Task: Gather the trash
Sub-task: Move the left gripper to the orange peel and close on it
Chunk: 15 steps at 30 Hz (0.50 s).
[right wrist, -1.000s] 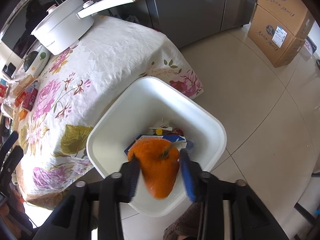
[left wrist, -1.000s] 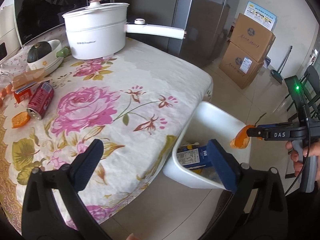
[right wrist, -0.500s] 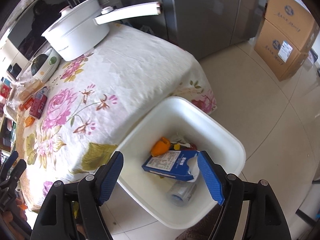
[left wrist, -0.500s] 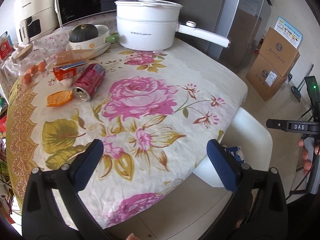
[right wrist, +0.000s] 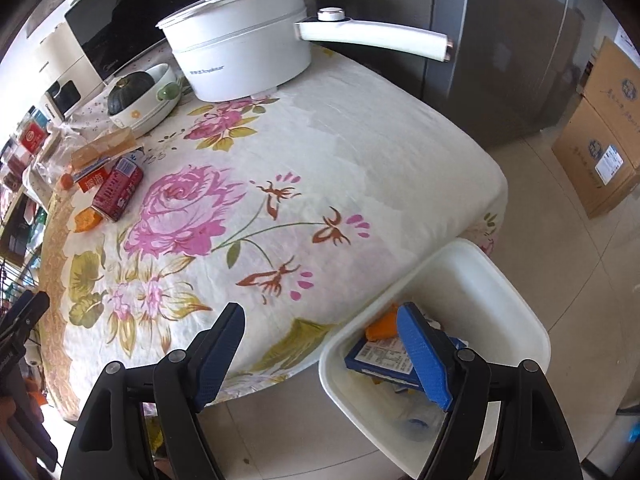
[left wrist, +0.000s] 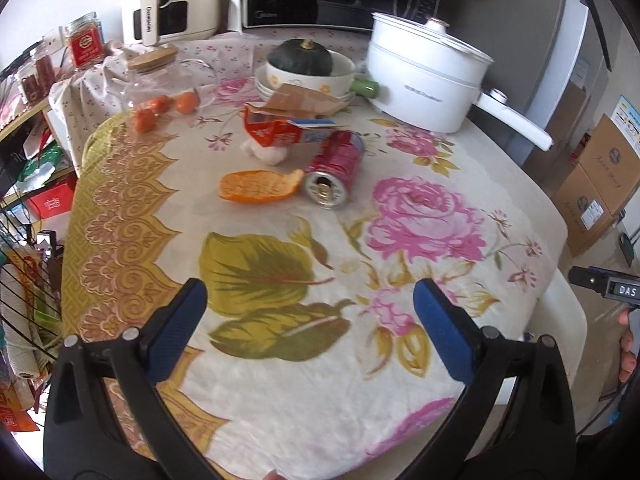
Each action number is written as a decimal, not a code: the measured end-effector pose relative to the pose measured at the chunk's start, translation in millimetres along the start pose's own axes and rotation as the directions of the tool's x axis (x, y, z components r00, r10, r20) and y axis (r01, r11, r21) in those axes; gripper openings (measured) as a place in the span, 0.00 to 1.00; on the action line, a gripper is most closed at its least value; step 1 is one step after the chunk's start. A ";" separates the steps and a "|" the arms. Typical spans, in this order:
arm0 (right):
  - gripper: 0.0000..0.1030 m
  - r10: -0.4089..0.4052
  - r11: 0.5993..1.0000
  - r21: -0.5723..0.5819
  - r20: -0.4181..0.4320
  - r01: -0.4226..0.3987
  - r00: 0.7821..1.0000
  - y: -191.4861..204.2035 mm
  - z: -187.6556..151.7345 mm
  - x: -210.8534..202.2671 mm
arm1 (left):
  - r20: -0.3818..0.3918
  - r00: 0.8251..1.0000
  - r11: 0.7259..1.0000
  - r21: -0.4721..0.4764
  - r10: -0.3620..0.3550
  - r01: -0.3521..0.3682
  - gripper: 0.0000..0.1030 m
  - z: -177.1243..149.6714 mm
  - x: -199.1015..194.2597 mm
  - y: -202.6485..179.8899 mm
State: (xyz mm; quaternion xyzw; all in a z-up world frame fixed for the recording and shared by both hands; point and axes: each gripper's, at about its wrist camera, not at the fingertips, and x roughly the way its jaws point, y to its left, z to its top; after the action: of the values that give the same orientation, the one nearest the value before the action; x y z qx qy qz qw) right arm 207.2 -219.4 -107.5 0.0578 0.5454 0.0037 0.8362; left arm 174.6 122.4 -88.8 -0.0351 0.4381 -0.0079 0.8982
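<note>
On the flowered tablecloth (left wrist: 280, 380) lie an orange peel (left wrist: 256, 192), a red can (left wrist: 336, 168) on its side, a torn red carton (left wrist: 280, 132) and a white tissue wad (left wrist: 268, 154). My left gripper (left wrist: 308, 296) hangs open and empty over the table's near edge, well short of them. A white bin (right wrist: 500, 280) stands on the floor by the table's corner. It holds an orange peel (right wrist: 380, 326) and a blue carton (right wrist: 380, 360). My right gripper (right wrist: 320, 314) is open and empty, straddling the table edge and the bin's rim.
A white electric pot (left wrist: 424, 76) with a long handle, a bowl holding a dark squash (left wrist: 304, 64), a glass jar (left wrist: 160, 76) and tangerines (left wrist: 160, 108) crowd the table's far side. Cardboard boxes (right wrist: 600, 140) and a fridge (right wrist: 500, 40) stand beyond the bin. A wire rack (left wrist: 24, 280) is at the left.
The right gripper opened and the orange peel it held now lies in the bin. Both views swung away from the bin toward the table, and the left one now faces the trash there.
</note>
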 end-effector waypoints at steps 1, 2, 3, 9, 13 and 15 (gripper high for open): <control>0.78 -0.003 1.000 -0.010 0.000 0.003 1.000 6.8 2.2 3.1 | 0.008 1.000 1.000 -0.003 0.029 -0.029 0.99 1.3 4.7 8.6; 0.78 -0.004 1.000 -0.021 -0.002 0.004 1.000 13.1 4.2 6.2 | 0.006 0.999 0.999 -0.003 0.050 -0.050 0.99 2.7 10.1 16.7; 0.78 -0.005 0.999 -0.035 -0.005 0.005 1.000 20.4 6.1 10.0 | 0.000 0.998 0.998 -0.001 0.063 -0.063 0.99 4.1 16.8 24.4; 0.78 -0.018 0.996 -0.088 -0.013 0.017 1.000 48.8 14.8 28.6 | -0.009 0.996 0.989 0.123 0.088 -0.086 0.99 18.6 50.6 38.7; 0.78 -0.006 0.995 -0.103 -0.006 0.005 1.000 60.5 21.0 35.0 | -0.026 0.999 0.977 0.208 0.047 -0.040 0.99 33.0 80.0 43.9; 0.78 0.005 0.994 -0.113 -0.004 -0.005 1.000 65.4 23.7 37.4 | -0.043 0.998 0.964 0.266 0.037 -0.024 0.96 37.4 95.1 42.1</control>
State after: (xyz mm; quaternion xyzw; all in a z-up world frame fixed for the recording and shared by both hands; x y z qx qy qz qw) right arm 247.7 -154.1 -125.5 0.0118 0.5458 0.0365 0.8371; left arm 261.9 162.3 -143.6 0.0925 0.4548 -0.0536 0.8842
